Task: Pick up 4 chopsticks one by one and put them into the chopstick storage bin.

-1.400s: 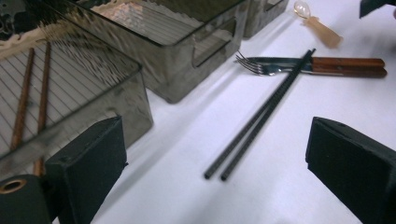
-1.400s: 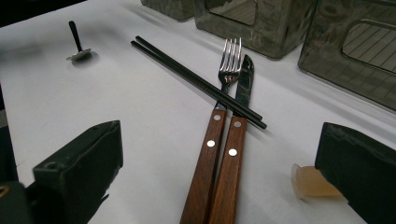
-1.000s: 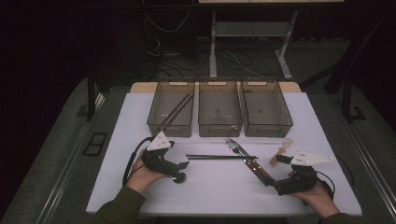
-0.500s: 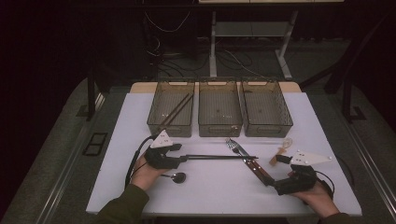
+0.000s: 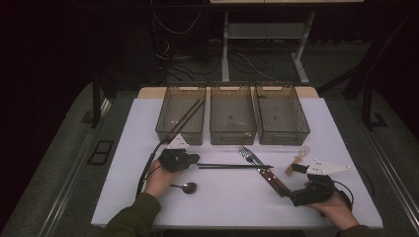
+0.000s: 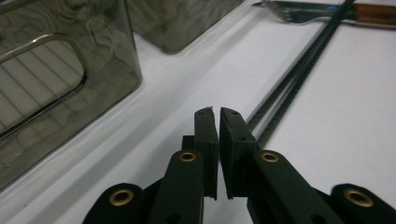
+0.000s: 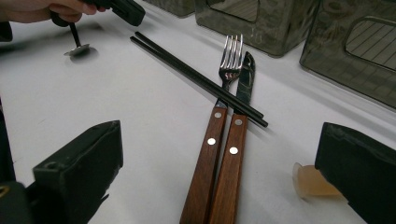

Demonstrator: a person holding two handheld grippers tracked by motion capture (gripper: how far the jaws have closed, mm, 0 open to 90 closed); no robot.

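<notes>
A pair of black chopsticks lies across the white table, its far end resting over a wood-handled fork and knife. My left gripper sits just left of the chopsticks' near end. Its jaws have just been closing and are now shut with nothing between them; in the left gripper view the chopsticks run past the right side of the jaws. My right gripper rests at the front right, open wide, facing the fork and knife handles. A small metal spoon lies by the left hand.
Three smoky transparent bins stand in a row at the back; the left one holds dark chopsticks. A small beige piece lies beside my right gripper's right jaw.
The left gripper has slid away from the front edge and right, up to the chopsticks' end, and its jaws have closed. The spoon now lies uncovered beside the hand. The right gripper kept still.
</notes>
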